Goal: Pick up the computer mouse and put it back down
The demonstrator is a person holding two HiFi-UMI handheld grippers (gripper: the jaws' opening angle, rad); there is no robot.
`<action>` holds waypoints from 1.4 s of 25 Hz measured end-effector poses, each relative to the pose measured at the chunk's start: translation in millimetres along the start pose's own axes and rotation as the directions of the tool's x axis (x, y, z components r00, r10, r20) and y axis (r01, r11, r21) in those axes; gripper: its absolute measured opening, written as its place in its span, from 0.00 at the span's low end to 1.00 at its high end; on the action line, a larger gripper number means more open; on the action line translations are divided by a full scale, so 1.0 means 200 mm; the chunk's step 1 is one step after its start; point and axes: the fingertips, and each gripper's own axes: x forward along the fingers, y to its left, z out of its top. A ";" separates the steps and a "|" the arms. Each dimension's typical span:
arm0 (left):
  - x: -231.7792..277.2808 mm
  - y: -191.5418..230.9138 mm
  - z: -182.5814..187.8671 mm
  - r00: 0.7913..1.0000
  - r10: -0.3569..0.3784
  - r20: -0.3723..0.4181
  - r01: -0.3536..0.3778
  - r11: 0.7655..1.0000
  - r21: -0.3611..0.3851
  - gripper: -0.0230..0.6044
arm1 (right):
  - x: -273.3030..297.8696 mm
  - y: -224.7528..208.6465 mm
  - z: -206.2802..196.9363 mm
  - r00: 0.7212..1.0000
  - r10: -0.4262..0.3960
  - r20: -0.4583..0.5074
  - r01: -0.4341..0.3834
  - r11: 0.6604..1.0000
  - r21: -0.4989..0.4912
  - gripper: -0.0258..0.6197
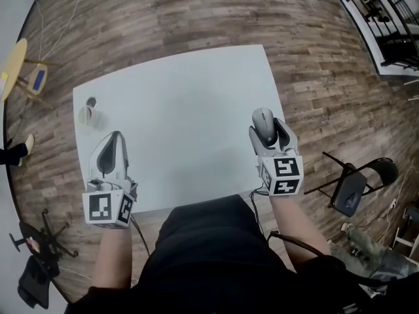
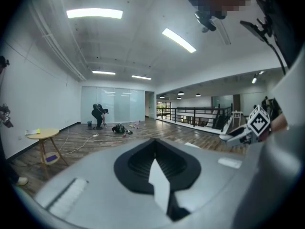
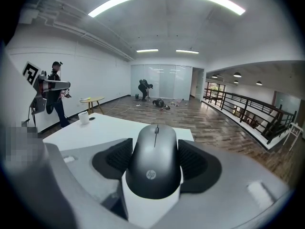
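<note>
Pinching the HP mouse (image 3: 153,161) by its flanks, your right gripper (image 1: 267,128) at 3 o'clock holds it level; left gripper (image 1: 116,137) closed, empty.

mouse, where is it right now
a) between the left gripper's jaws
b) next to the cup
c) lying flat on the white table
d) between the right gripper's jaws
D: the right gripper view shows the mouse clamped between the black pads of the right gripper, while the left gripper has its jaws together with nothing in them.

Bright ceiling strips (image 2: 94,14); fisheye warp w/ dark edges.
</note>
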 end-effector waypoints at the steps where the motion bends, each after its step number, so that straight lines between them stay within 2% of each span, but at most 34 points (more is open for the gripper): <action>1: 0.00 0.00 0.00 1.000 0.001 0.003 -0.001 1.000 0.000 0.04 | -0.01 -0.01 0.02 1.000 -0.001 0.005 0.001 1.000 -0.001 0.50; 17: -0.01 -0.01 0.18 0.994 -0.013 0.107 0.011 1.000 0.025 0.04 | -0.17 -0.03 0.19 0.997 -0.012 0.071 0.013 1.000 -0.015 0.50; 26: -0.06 -0.02 0.23 0.990 0.007 0.142 -0.012 0.999 0.031 0.04 | -0.26 -0.03 0.30 0.991 -0.004 0.137 0.008 1.000 -0.026 0.50; 30: -0.10 -0.02 0.28 0.988 0.018 0.156 -0.026 0.999 0.046 0.04 | -0.30 -0.01 0.35 0.985 -0.003 0.171 0.008 1.000 -0.028 0.50; 35: -0.13 -0.03 0.31 0.981 -0.006 0.192 -0.009 0.997 0.080 0.04 | -0.34 0.00 0.38 0.979 -0.012 0.204 0.018 1.000 -0.025 0.50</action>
